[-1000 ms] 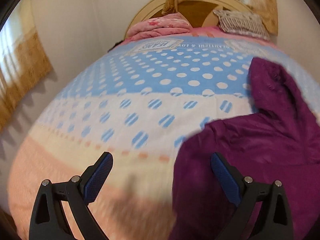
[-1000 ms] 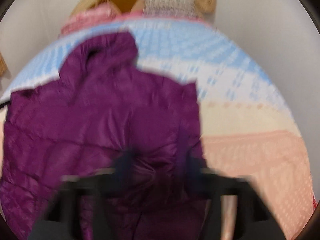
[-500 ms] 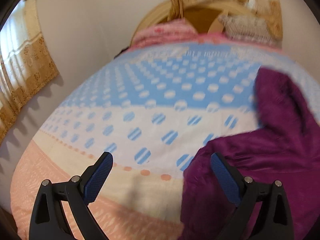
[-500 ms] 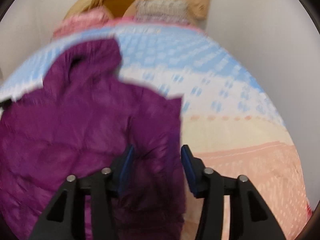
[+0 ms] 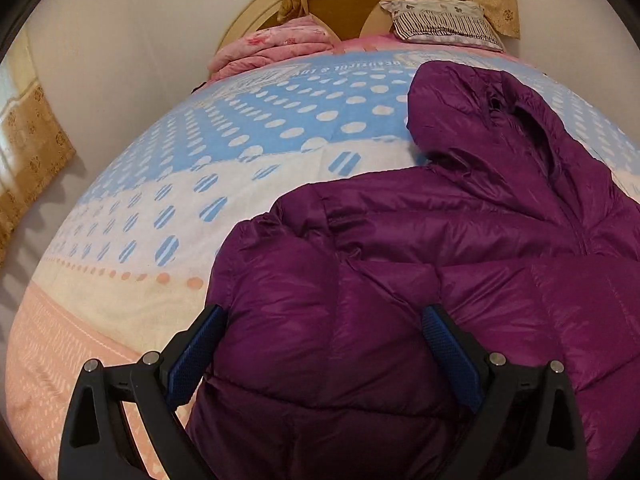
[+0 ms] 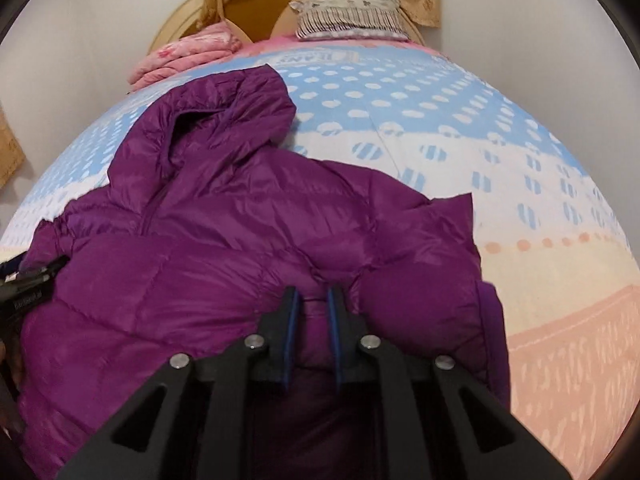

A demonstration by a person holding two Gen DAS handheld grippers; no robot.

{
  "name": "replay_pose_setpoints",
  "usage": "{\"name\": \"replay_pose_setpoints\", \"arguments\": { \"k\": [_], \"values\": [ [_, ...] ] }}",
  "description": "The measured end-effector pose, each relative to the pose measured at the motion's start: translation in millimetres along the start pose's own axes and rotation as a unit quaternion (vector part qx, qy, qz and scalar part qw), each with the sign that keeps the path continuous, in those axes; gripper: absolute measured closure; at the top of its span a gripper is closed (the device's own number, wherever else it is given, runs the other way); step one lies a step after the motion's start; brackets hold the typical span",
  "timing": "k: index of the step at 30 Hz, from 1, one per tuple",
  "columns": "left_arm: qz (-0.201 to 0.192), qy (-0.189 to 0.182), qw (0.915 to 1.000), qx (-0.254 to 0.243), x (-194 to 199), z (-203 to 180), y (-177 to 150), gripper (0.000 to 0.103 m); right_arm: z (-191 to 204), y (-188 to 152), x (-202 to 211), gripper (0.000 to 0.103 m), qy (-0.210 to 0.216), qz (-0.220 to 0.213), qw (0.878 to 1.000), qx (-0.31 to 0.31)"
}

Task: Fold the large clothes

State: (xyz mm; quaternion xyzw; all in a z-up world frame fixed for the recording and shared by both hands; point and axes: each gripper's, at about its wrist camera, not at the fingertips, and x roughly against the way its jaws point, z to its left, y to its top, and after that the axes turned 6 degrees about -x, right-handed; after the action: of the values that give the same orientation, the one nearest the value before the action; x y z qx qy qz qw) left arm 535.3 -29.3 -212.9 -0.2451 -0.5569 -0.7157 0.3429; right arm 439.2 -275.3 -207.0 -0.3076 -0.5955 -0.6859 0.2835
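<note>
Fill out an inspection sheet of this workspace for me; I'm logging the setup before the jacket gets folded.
Surface: bed cover, dotted blue and white, peach toward the near edge.
Job's things: purple puffer jacket lying front up, hood toward the headboard.
Clutter: folded pink blanket and striped pillow at the head of the bed.
Grippers: right gripper has just been closing and pinches a fold of the jacket; left gripper open, its jaws straddling the jacket's near left side.
Cables: nothing seen.
Surroundings: rounded wooden headboard, plain walls, patterned curtains.
</note>
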Motion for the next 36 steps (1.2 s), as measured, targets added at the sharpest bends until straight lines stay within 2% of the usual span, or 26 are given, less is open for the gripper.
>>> {"name": "replay_pose_setpoints", "arguments": {
  "k": [3, 18, 36],
  "values": [
    [-0.005, 0.008, 1.0000, -0.003, -1.2, -1.2, -1.9, 0.003, 1.5, 0.0, 3.1, 0.089, -0.011, -0.006, 1.000, 0.011],
    [-0.007, 0.001, 1.0000, 0.006, 1.1, 0.0, -6.2, 0.003, 8.5, -4.1, 2.9, 0.088, -0.040, -0.019, 0.999, 0.032],
    [-0.002, -0.008, 0.9999, 0.010, -0.9, 1.8, -6.0, 0.002, 10.7, -5.0, 1.3, 0.088, -0.048, -0.021, 0.998, 0.040]
  ]
}}
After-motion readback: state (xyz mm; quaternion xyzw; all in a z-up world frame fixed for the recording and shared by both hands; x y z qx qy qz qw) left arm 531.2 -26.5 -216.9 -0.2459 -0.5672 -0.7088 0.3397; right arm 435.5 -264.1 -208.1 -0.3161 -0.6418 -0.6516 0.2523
